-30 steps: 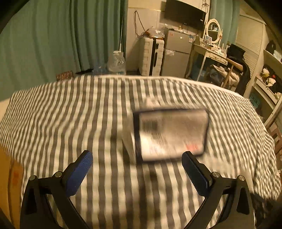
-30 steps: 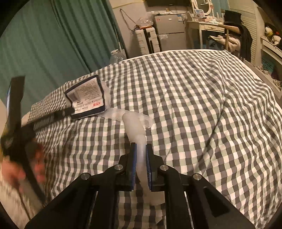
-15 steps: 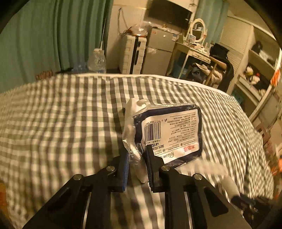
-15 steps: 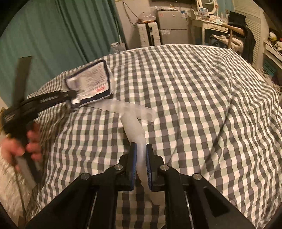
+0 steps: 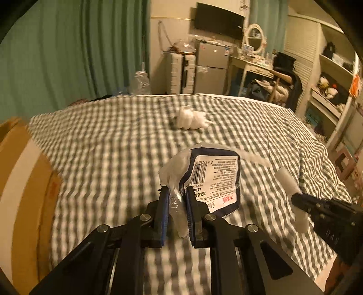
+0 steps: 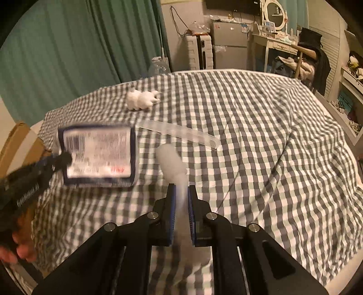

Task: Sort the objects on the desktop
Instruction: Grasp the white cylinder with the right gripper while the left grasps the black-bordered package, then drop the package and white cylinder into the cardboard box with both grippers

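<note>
Two grippers: the left gripper [image 5: 177, 199] and the right gripper [image 6: 181, 197]. One packet [image 5: 215, 179], at the left gripper's tips. One frosted plastic piece [image 6: 174, 168] between the right gripper's pads, perhaps a brush handle. One clear comb [image 6: 179, 133] just beyond it. One white toy [image 6: 141, 98] farther ahead. One cardboard box [image 5: 25, 181] left of the left gripper.

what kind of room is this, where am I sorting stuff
Most likely a bedroom: the work surface looks like a bed under a checked cover, with a vanity mirror, a small fridge and green curtains behind.
</note>
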`<control>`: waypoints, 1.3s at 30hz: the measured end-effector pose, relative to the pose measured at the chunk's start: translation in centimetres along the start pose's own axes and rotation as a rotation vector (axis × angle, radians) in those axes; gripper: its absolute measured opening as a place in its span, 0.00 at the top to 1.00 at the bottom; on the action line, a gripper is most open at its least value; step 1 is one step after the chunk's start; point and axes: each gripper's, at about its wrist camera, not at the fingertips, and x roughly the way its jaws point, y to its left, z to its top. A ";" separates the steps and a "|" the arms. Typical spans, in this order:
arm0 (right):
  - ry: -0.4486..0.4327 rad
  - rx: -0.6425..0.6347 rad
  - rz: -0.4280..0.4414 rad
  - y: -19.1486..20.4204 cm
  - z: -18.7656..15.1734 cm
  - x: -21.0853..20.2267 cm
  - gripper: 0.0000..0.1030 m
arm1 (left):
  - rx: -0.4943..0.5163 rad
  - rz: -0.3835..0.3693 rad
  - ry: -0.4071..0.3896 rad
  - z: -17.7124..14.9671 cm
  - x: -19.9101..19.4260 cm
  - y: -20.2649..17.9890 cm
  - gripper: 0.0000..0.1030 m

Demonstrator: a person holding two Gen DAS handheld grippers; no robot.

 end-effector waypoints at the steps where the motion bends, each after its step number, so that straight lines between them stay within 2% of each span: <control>1: 0.002 -0.002 0.003 0.2 -0.1 -0.4 0.91 | -0.019 -0.005 0.005 -0.5 -0.7 0.3 0.86; 8: -0.020 -0.076 0.018 4.5 -0.1 -4.1 0.91 | -0.090 0.059 -0.030 -1.8 -6.7 3.5 0.87; 15: -0.073 -0.156 0.047 9.3 -0.1 -7.5 0.91 | -0.129 0.054 -0.052 -2.6 -10.2 6.7 0.92; 18: -0.063 -0.159 0.064 10.2 -1.0 -7.7 0.91 | -0.143 0.045 -0.035 -3.8 -10.6 7.3 0.92; 20: -0.051 -0.170 0.067 10.8 -1.7 -7.6 0.91 | -0.160 0.014 -0.010 -5.0 -10.3 7.4 0.92; 24: -0.039 -0.181 0.074 11.0 -2.7 -7.5 0.91 | -0.160 0.002 0.041 -7.2 -8.5 6.4 0.89; 25: -0.036 -0.179 0.075 10.9 -2.8 -7.4 0.91 | -0.156 0.020 0.052 -7.5 -7.9 6.1 0.82; 26: -0.034 -0.171 0.076 10.6 -2.9 -7.3 0.91 | -0.148 0.036 0.067 -7.6 -7.3 5.8 0.68; 27: -0.034 -0.161 0.079 10.4 -2.9 -7.3 0.91 | -0.145 0.016 0.094 -7.8 -6.5 5.5 0.60; 28: -0.029 -0.152 0.084 10.1 -3.0 -7.2 0.91 | -0.148 -0.010 0.120 -8.0 -6.0 5.5 0.47; 29: -0.025 -0.146 0.086 9.9 -3.1 -7.1 0.91 | -0.156 -0.029 0.149 -8.2 -5.4 5.3 0.46; 30: -0.024 -0.141 0.085 9.6 -3.1 -7.0 0.91 | -0.157 -0.027 0.157 -8.5 -5.1 5.1 0.50; 31: -0.021 -0.137 0.085 9.6 -3.0 -7.0 0.91 | -0.144 -0.010 0.144 -8.7 -5.1 4.9 0.81; 32: -0.019 -0.135 0.085 9.5 -3.0 -6.9 0.91 | -0.124 -0.020 0.151 -8.8 -4.8 4.7 0.91; 34: -0.017 -0.130 0.089 9.4 -3.1 -6.8 0.91 | -0.139 -0.027 0.156 -9.0 -4.8 5.0 0.91; 39: -0.023 -0.148 0.095 10.1 -2.6 -7.2 0.91 | -0.222 -0.070 0.027 -7.6 -8.3 6.9 0.91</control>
